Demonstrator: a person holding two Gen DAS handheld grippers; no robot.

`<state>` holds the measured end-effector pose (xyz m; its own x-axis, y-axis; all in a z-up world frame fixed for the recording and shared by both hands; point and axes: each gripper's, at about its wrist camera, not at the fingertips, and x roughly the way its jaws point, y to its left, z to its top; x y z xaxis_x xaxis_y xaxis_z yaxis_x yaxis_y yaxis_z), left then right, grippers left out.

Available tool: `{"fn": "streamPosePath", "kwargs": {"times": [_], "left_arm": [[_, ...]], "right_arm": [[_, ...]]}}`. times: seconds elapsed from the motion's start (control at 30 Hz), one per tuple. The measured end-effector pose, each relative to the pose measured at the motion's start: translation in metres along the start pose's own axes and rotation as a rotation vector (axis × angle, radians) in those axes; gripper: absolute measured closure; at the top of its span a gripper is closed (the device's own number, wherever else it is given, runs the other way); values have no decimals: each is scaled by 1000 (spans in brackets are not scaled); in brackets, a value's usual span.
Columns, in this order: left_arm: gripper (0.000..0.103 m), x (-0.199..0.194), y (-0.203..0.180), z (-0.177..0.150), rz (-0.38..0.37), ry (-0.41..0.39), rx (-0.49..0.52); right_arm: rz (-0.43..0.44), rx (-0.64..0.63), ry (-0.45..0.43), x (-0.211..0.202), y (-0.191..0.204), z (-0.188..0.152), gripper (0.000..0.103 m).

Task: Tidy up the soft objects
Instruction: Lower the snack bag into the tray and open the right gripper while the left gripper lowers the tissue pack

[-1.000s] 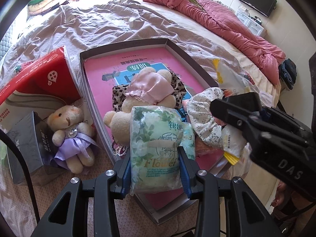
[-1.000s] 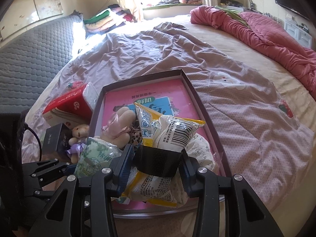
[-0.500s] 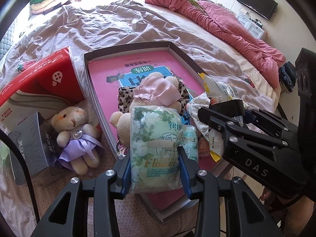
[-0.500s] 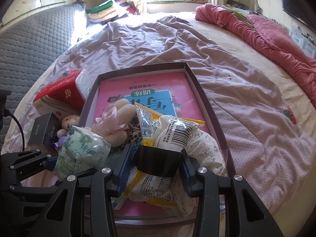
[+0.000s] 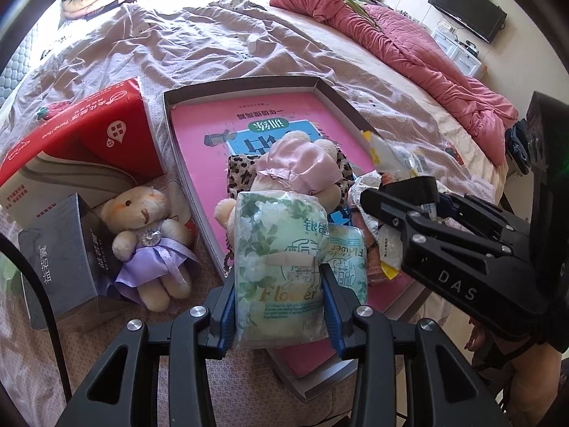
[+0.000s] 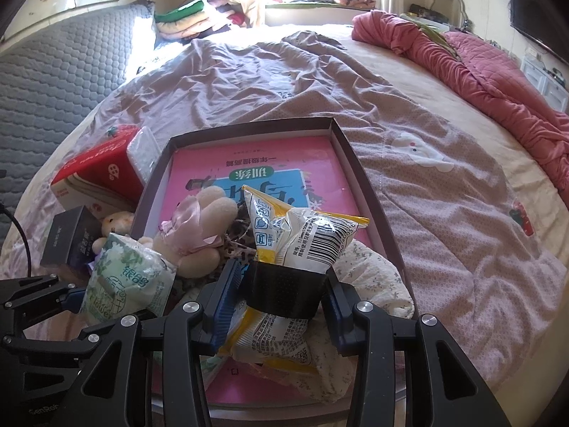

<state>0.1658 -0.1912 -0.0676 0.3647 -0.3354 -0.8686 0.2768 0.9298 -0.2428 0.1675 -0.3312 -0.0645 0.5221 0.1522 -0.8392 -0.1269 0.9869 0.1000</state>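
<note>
A wide bed [image 6: 409, 185] under a rumpled mauve sheet fills both views. On it lies a shallow box [image 6: 366, 192] lined with a pink book cover, its open end toward twelve o'clock. In the box's six o'clock half, soft things pile up: a floral cloth bundle [image 6: 377, 277], a plush bear in a pink dress [image 5: 298, 167] and a leopard-print piece [image 5: 238, 174]. Outside the box, at nine o'clock in the left wrist view, sit a red tissue pack [image 5: 89, 135], a dark box [image 5: 60, 263] and a bear in lilac [image 5: 149, 238].

The left gripper [image 5: 279, 302] has its jaws closed on a green floral tissue pack [image 5: 281, 259], hanging over the box's near corner. The right gripper [image 6: 281, 302] clamps a yellow-and-white snack bag [image 6: 302, 235] across its middle, above the cloth bundle.

Both packs look light, squashy and slick-filmed. A mid-body pinch suits them, though I judge the air-filled bag may slide or crumple under harder pressure.
</note>
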Motion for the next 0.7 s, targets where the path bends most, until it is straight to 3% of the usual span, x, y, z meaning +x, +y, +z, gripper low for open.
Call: {"fn": "streamPosePath", "kwargs": {"times": [0.7], "left_arm": [[62, 2, -4, 0, -6, 11, 18]], "right_arm": [[7, 3, 16, 10, 0, -3, 57]]}}
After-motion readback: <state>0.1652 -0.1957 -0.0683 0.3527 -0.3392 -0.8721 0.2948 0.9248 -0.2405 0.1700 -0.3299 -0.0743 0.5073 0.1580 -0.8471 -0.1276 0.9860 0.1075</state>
